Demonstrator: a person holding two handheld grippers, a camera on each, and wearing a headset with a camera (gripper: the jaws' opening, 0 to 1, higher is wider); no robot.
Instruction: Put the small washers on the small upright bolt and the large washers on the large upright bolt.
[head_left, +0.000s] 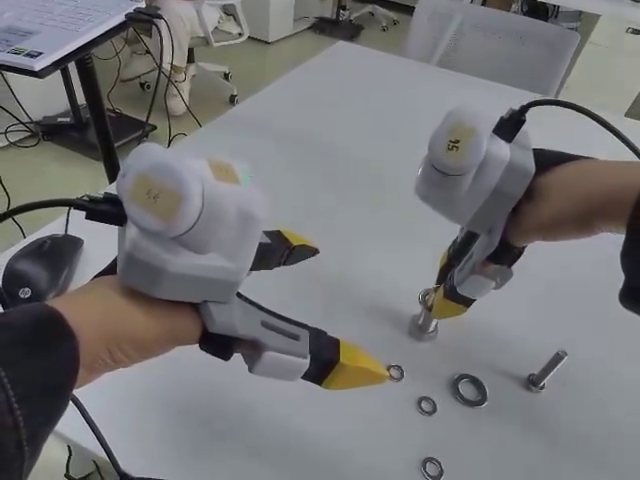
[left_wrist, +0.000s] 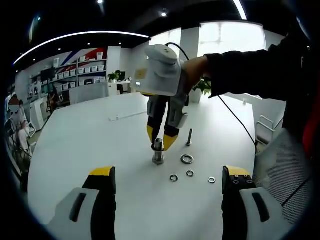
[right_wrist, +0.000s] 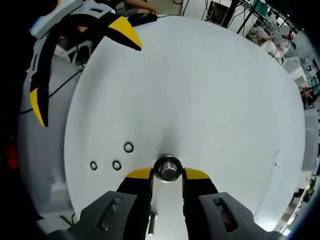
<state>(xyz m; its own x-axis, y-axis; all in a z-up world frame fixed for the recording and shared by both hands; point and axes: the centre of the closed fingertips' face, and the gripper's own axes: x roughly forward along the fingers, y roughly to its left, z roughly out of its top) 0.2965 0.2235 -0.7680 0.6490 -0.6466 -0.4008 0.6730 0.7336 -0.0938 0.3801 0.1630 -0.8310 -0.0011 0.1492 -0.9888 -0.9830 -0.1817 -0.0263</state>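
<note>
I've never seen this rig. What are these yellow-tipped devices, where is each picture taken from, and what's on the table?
A person holds a white gripper in each hand; its yellow-tipped tongs grasp things. The head view looks down from a headset; each round view rides on a gripper. The left gripper is open and empty. The right gripper is shut around the large upright steel bolt. On the white table lie three small steel washers, one large steel washer and a small steel bolt on its side.

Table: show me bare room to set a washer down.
Bare: the wide tabletop beyond the upright bolt, out to the far edge. Crowded: the near strip between the left hand-held gripper and the lying bolt, where the washers lie.
</note>
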